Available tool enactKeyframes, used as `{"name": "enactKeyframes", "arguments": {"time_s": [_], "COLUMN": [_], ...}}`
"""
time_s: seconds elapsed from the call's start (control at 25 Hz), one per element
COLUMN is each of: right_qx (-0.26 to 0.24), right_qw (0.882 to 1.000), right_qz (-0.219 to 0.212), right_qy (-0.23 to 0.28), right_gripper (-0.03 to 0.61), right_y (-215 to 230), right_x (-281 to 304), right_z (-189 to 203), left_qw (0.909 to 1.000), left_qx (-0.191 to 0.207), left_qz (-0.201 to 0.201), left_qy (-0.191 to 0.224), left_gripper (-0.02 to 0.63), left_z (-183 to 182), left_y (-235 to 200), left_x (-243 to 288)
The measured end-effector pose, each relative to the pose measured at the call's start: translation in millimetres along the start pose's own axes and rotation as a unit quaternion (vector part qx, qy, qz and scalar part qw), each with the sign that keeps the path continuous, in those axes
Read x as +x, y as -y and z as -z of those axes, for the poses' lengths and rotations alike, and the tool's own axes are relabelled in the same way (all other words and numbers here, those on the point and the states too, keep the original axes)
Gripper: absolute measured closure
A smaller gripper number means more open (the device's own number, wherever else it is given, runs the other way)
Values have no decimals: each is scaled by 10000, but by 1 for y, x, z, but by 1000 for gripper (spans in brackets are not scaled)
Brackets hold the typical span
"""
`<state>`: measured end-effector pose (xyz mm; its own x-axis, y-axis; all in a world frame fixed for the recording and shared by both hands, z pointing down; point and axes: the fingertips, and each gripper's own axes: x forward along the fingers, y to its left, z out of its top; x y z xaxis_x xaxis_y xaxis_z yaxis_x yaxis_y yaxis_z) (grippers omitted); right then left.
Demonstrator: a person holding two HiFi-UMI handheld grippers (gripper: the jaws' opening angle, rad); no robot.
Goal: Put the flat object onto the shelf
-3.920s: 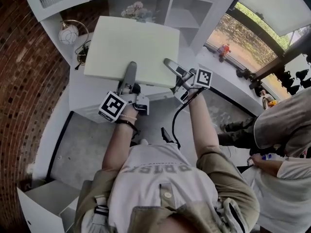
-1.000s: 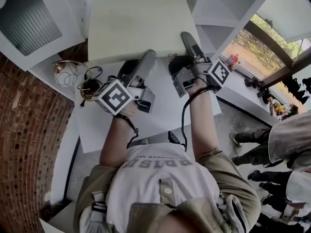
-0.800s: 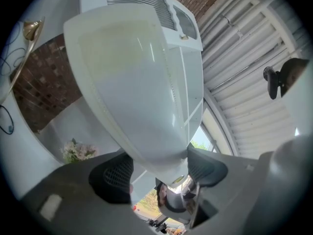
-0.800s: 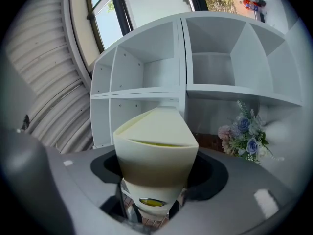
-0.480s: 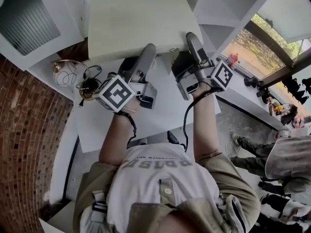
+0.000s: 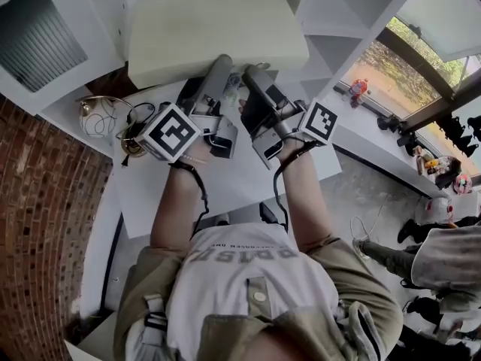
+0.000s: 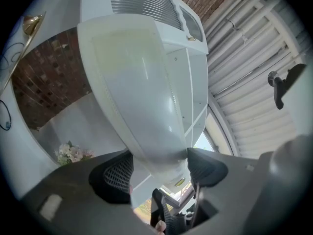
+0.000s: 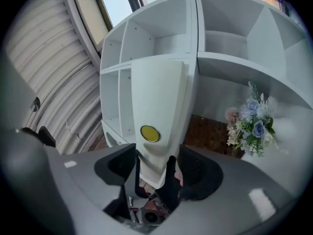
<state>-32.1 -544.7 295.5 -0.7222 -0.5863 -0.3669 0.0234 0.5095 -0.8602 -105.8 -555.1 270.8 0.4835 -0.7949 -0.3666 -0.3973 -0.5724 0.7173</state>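
- The flat object point(image 6: 218, 32), a pale board, was up in the air above the white worktop point(image 6: 225, 183), with its far end close to the white shelf point(image 6: 353, 6).
- The left tool point(image 7: 159, 166) had just closed a little and pinched the board's near edge between its jaws.
- The right tool point(image 8: 155, 168), just beside the left one, had just been closing. Its jaws squeezed the same edge, below a round yellow sticker point(image 8: 149, 133).

The flat object point(image 6: 218, 32) hangs over the desk's point(image 6: 233, 180) far side, before the shelf point(image 6: 342, 6), a round ornament point(image 6: 96, 116) to its left, flowers point(image 8: 252, 124) in a shelf compartment behind.
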Motion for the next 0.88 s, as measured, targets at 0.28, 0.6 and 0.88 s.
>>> {"name": "enactKeyframes", "arguments": {"time_s": [0.28,0.6,0.88], "right_qx": [141,-17,-105], "right_qw": [9996,9992,9989], "right_qz": [-84,-124,-22], "right_qy": [219,392,464], "right_gripper": [380,382,383], "right_y": [-1,-5,9], "right_x": [12,27,39], "right_z": [-3,-18,-36], "left_qw": [9998,9998,9993], "left_qx": [129,-44,-193], "left_qz": [18,-155,-295], "left_qy": [-120,-146,-150], "left_gripper": [252,270,291], "left_z": [-6,-8,-7], "left_y": [-4,-27,-44], "left_x": [-1,-7,5]}}
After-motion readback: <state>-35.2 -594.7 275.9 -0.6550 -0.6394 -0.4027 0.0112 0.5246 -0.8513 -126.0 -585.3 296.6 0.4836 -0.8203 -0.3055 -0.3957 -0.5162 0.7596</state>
